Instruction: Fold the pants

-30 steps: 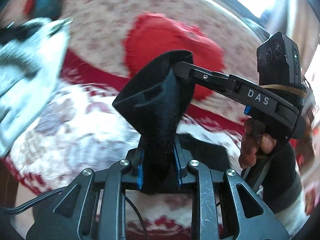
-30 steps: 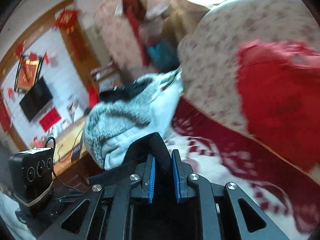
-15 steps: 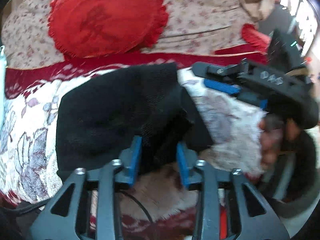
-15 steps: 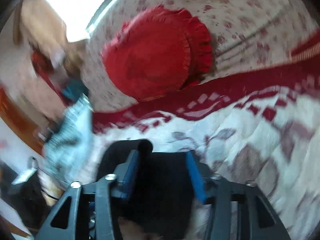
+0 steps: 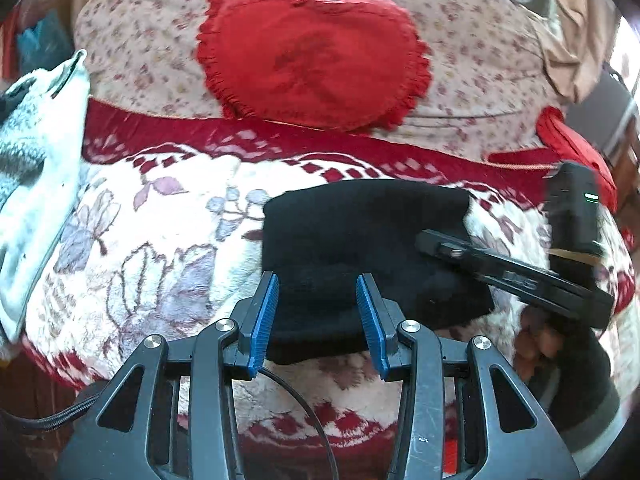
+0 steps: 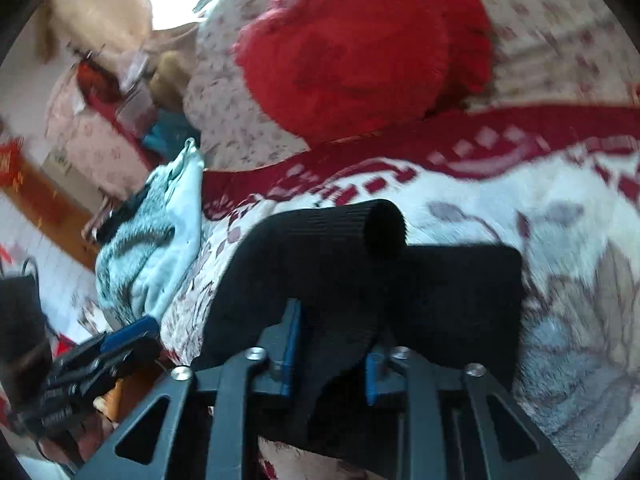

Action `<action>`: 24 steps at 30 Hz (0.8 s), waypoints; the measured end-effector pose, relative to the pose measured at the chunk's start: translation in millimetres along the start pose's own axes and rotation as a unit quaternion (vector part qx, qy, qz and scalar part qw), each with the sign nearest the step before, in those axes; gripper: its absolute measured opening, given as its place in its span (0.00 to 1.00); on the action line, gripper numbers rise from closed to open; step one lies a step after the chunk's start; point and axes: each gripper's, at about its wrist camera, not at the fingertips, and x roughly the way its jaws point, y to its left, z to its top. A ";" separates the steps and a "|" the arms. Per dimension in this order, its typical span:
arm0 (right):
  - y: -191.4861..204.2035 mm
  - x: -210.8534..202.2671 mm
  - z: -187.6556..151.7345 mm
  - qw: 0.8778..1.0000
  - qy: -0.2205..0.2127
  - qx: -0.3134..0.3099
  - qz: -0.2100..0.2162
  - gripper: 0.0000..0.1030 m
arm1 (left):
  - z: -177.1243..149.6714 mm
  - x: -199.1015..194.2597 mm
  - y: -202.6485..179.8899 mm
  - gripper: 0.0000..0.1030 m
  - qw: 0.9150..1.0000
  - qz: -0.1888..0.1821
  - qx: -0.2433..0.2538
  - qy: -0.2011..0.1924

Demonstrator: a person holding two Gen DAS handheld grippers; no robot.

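The left gripper [image 5: 318, 312] hangs with its blue-padded fingers [image 5: 264, 320] apart over the near edge of the pants [image 5: 360, 248], gripping nothing. The right gripper's [image 6: 330, 354] fingers [image 6: 292, 344] also stand apart, with a ribbed fold of the pants [image 6: 320, 264] bulging up between them. The black pants lie folded on a floral blanket [image 5: 160, 240]. A grey-white garment [image 5: 32, 168] lies to the left. Farther back sits a red cushion [image 5: 316, 56].

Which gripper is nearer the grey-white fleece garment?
Left. The left gripper sits on the side of the black pants facing the fleece garment; the right gripper is on the pants' far side.
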 end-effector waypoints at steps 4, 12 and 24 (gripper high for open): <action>13.2 -28.6 6.8 0.999 -0.027 -0.038 -0.006 0.10 | 6.2 1.5 -4.5 0.38 1.000 -0.002 -0.004 -0.008; -35.8 -30.9 -3.8 0.996 0.021 -0.006 -0.082 0.28 | 1.1 50.2 -27.3 0.38 0.999 0.028 0.020 0.031; 8.4 -57.9 21.3 0.992 -0.035 -0.084 -0.081 0.29 | 33.4 61.3 -28.3 0.38 0.998 0.050 0.023 0.009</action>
